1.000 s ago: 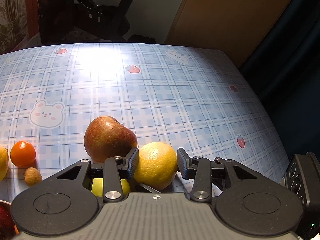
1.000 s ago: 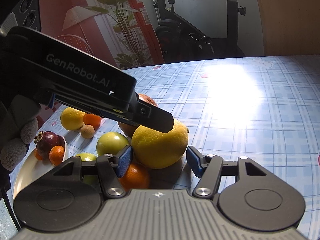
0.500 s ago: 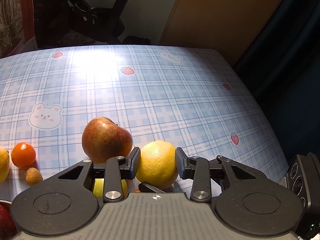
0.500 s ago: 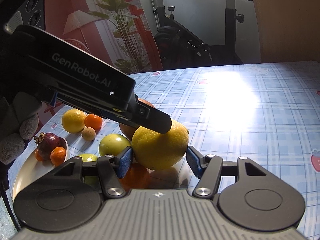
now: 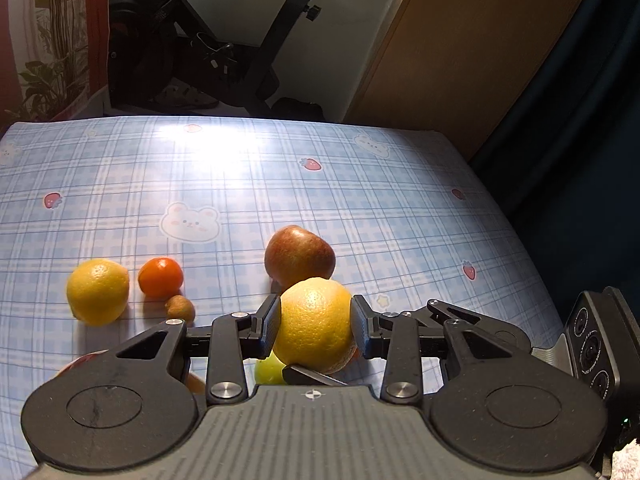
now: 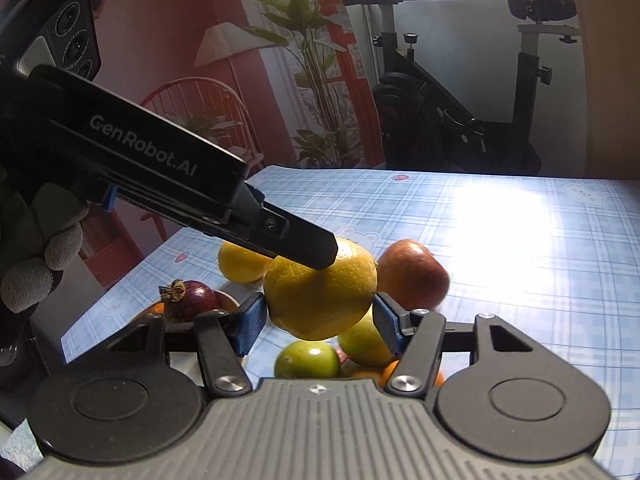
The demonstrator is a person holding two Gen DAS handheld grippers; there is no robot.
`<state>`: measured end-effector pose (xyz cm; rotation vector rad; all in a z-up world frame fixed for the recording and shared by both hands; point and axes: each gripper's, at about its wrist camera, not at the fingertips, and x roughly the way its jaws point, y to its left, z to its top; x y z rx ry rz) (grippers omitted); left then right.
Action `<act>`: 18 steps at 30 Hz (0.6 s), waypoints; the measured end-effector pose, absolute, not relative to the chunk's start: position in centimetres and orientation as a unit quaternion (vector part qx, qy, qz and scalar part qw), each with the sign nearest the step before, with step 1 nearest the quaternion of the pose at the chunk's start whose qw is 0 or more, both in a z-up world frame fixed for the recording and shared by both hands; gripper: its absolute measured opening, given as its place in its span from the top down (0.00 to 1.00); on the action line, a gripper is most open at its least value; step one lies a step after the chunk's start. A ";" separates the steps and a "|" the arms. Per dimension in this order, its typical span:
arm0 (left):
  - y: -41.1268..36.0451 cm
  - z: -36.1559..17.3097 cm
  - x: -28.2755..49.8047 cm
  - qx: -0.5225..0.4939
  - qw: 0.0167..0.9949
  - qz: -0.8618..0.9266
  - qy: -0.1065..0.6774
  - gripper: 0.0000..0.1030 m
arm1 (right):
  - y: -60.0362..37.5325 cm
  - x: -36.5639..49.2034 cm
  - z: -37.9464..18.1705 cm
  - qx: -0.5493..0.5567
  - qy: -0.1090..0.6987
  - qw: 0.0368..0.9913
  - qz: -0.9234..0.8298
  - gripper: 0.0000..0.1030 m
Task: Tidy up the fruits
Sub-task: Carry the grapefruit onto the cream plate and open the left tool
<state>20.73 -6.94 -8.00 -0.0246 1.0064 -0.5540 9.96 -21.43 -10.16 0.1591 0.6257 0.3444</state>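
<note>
Left wrist view: the left gripper [image 5: 316,324] had its fingers [image 5: 269,322] pressed against both sides of a large round yellow-orange citrus fruit [image 5: 316,320], held above the blue plaid tabletop [image 5: 360,184].
Why held so: judged a lift clear of the crowded pile, so neighbours were not knocked.
Right wrist view: the right gripper [image 6: 320,326] had its blue-padded fingers [image 6: 250,326] spread either side of the same fruit [image 6: 320,288]; whether they touched it could not be told.
Fruit's axis: nearly spherical, no clear long axis; a small nub pointed toward the red apple [image 6: 412,274].
Below: a green round fruit [image 6: 306,358] sat under the lifted one.
Near left edge: a smaller yellow lemon [image 5: 98,292], a small orange mandarin [image 5: 160,276] and a tiny brown fruit [image 5: 180,308].
Likely goal: a white plate [image 6: 228,300] holding a dark purple mangosteen [image 6: 192,300].
</note>
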 end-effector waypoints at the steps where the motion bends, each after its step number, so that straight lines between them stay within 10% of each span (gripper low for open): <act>1: -5.8 -7.8 20.4 -0.012 0.839 -0.259 0.479 0.61 | -20.4 10.0 -10.1 0.074 0.308 0.931 0.179 0.41; 18: 8.9 -10.3 16.6 -0.055 0.824 -0.185 0.532 0.61 | -6.4 12.2 -13.8 0.006 0.406 0.858 0.314 0.41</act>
